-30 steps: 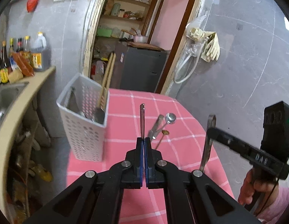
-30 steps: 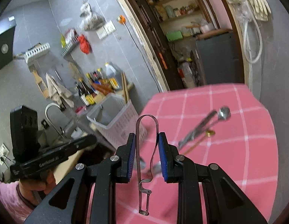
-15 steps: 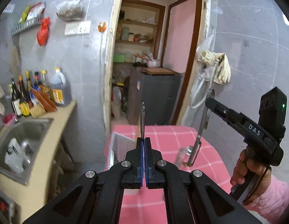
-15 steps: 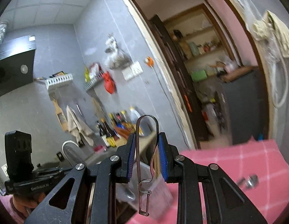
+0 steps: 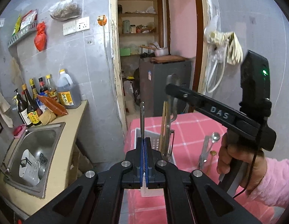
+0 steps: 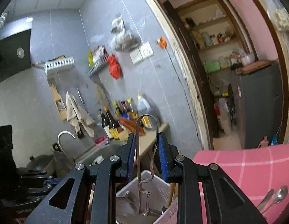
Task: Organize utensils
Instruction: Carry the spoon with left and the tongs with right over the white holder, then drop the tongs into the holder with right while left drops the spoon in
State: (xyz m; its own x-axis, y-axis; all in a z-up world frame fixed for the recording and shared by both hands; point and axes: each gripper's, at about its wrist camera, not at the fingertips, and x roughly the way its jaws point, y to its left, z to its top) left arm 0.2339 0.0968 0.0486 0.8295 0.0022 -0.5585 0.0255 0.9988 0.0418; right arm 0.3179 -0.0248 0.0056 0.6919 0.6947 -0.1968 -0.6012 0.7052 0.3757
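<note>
My left gripper (image 5: 144, 143) is shut on a thin metal utensil handle (image 5: 142, 119) that points up, above the white perforated utensil basket (image 5: 153, 141) on the pink checked table (image 5: 191, 128). My right gripper (image 6: 146, 145) is shut on metal tongs (image 6: 138, 158) whose lower end hangs down into the basket (image 6: 159, 186). In the left wrist view the right gripper (image 5: 172, 89) holds the tongs (image 5: 170, 123) upright over the basket beside wooden chopsticks (image 5: 162, 123). A spoon (image 5: 213, 138) and a knife (image 5: 204, 151) lie on the table to the right.
A counter with a steel sink (image 5: 32, 149) and several sauce bottles (image 5: 32, 110) stands left of the table. A doorway with shelves and a grey cabinet (image 5: 163, 85) is behind. The spoon (image 6: 279, 196) also shows at the lower right of the right wrist view.
Both grippers rose from the table and moved over the basket, each carrying its utensil. The tongs now hang into the basket.
</note>
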